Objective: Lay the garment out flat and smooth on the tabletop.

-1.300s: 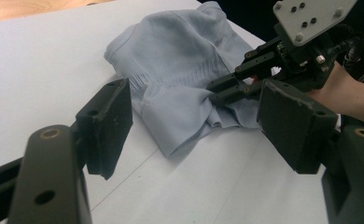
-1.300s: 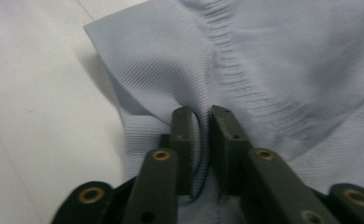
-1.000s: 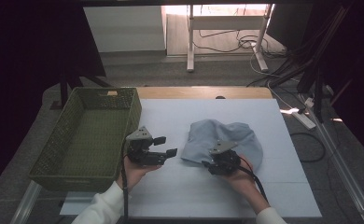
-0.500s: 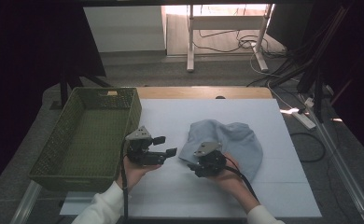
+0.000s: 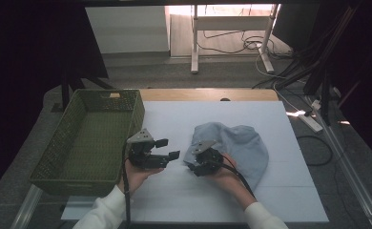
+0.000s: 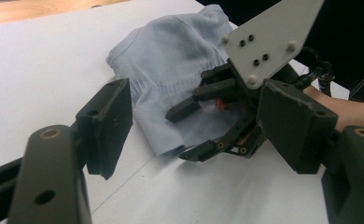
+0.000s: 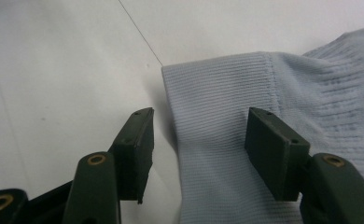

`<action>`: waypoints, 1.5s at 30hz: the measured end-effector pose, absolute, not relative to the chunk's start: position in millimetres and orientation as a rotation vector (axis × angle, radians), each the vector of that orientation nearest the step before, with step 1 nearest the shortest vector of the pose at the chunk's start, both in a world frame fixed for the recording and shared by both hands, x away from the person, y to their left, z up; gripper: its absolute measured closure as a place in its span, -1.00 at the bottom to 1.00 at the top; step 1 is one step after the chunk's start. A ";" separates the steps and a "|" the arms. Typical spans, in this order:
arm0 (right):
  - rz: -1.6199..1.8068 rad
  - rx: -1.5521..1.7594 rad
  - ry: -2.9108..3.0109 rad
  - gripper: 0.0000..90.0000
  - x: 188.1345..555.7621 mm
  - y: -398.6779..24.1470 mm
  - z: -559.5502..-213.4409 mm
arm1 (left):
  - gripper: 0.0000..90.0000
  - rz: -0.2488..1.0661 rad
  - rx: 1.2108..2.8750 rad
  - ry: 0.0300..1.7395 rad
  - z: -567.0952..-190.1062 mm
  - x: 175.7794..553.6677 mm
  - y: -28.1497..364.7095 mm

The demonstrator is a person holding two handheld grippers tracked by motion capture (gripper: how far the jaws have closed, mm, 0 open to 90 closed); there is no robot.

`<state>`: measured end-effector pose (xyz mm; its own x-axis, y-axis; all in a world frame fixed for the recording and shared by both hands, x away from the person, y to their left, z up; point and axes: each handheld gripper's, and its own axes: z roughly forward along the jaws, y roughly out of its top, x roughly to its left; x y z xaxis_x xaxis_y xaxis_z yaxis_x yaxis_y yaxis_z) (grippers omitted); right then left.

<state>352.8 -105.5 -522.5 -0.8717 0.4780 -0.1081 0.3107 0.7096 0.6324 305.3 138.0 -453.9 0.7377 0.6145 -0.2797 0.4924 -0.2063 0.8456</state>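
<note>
White table (image 5: pixel 184 200) in a dark room, cables on the floor behind. A pale blue garment (image 5: pixel 243 148) lies crumpled right of centre; a green basket (image 5: pixel 86 138) stands at the left edge. No legible writing or brand anywhere. Left gripper (image 5: pixel 167 149) spread, empty, beside the garment. Right gripper (image 7: pixel 199 140), jaws just opening, straddles the ribbed cuff (image 7: pixel 217 102) without pinching.

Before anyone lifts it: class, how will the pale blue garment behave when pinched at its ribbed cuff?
The pale blue garment lies crumpled with soft folds, so it will probably droop limply. Its ribbed cuff looks thin and knitted, likely stretchy and easy to grip, not slippery. It seems light.
</note>
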 end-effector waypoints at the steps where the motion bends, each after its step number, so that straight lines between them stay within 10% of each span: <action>1: 0.910 0.628 2.658 -0.05 353.5 -104.9 -523.3 | -0.39 0.141 1.858 0.858 -454.1 305.4 138.0; 19: 0.909 0.673 2.616 0.80 358.8 -111.0 -521.9 | -0.39 0.142 1.857 0.857 -453.9 304.9 138.8; 45: 1.259 0.645 2.756 0.88 323.7 -126.6 -494.0 | -0.39 0.148 1.844 0.853 -450.9 305.6 141.8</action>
